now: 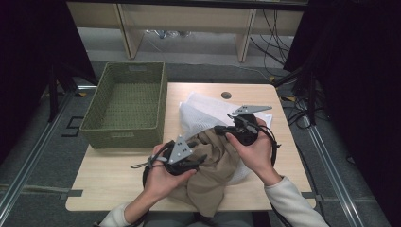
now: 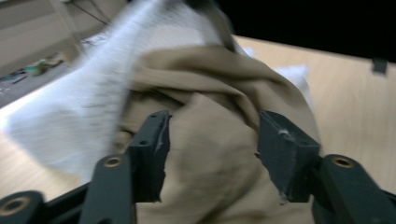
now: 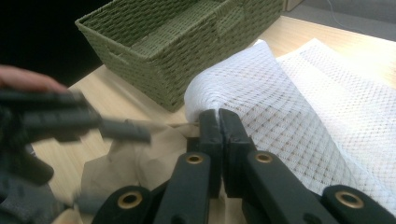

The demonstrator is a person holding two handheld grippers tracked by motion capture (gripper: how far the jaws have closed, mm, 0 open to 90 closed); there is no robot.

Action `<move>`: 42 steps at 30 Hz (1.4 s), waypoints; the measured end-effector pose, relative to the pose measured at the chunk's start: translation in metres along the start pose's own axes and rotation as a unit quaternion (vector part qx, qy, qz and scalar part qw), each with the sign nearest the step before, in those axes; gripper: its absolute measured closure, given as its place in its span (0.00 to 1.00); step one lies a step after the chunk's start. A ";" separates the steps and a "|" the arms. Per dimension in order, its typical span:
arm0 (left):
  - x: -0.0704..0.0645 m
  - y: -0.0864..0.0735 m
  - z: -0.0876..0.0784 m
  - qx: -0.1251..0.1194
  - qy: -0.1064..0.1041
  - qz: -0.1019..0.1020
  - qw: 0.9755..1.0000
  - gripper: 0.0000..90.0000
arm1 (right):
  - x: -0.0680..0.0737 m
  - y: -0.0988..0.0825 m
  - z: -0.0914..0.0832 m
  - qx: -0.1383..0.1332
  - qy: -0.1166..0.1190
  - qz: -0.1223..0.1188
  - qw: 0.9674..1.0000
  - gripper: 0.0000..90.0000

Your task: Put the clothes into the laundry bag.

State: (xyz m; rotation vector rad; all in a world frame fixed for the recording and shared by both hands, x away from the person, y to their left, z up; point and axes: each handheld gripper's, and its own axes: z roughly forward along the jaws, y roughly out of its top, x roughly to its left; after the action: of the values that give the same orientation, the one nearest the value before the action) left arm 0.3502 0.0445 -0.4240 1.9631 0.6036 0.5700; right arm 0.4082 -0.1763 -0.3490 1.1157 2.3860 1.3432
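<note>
Mesh bag pinched by right gripper — left gripper agape

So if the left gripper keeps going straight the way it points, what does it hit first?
The beige cloth. It bulges right between the open left gripper, with the white mesh bag behind and to one side; exact depth is unclear.

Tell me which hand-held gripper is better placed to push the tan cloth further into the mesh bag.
Probably the left hand-held gripper: its jaws stand open around the tan cloth. The right hand-held gripper is shut on the mesh bag edge, holding it.
</note>
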 end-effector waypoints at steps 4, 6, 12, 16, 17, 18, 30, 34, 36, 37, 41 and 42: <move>-0.007 -0.007 0.022 0.034 -0.020 0.036 0.999 0.41 | 0.001 0.000 0.000 0.000 0.003 0.002 1.000 1.00; -0.011 -0.012 0.031 0.055 -0.022 0.024 0.998 0.39 | 0.000 0.000 0.000 0.000 0.003 -0.001 1.000 1.00; -0.019 -0.022 0.053 0.095 -0.031 0.037 0.994 0.33 | 0.000 0.000 0.001 0.000 0.004 -0.008 1.000 1.00; -0.017 -0.025 0.063 0.105 -0.024 0.045 0.993 0.32 | 0.003 0.000 0.002 0.006 0.007 0.002 1.000 1.00; -0.015 -0.027 0.068 0.114 -0.027 0.040 0.992 0.33 | 0.003 -0.001 0.003 0.006 0.003 -0.004 1.000 1.00; -0.015 -0.028 0.069 0.111 -0.021 0.037 0.993 0.34 | 0.004 -0.001 0.002 0.008 0.007 0.000 1.000 1.00; -0.013 -0.037 0.081 0.150 -0.013 0.040 0.988 0.63 | 0.007 0.000 0.002 0.012 0.018 0.003 1.000 1.00; -0.013 -0.039 0.084 0.153 0.001 0.039 0.987 0.79 | 0.006 0.000 0.001 0.008 0.011 -0.002 1.000 1.00; -0.015 -0.041 0.087 0.137 -0.011 0.007 0.991 0.90 | 0.005 0.000 0.002 0.007 0.012 -0.005 1.000 1.00; -0.011 -0.040 0.085 0.155 -0.027 0.022 0.987 0.92 | 0.005 0.000 0.001 0.008 0.011 -0.005 1.000 1.00; -0.007 -0.036 0.082 0.124 -0.027 -0.020 0.992 0.97 | 0.006 0.001 0.000 0.003 0.015 -0.010 1.000 1.00; -0.005 -0.033 0.080 0.115 -0.028 -0.025 0.993 0.98 | 0.007 0.001 -0.001 0.003 0.018 -0.005 1.000 1.00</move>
State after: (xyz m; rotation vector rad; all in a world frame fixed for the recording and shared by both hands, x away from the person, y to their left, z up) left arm 0.3896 0.0019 -0.4883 2.1650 0.7071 0.4267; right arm 0.4036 -0.1716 -0.3460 1.0899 2.4184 1.3647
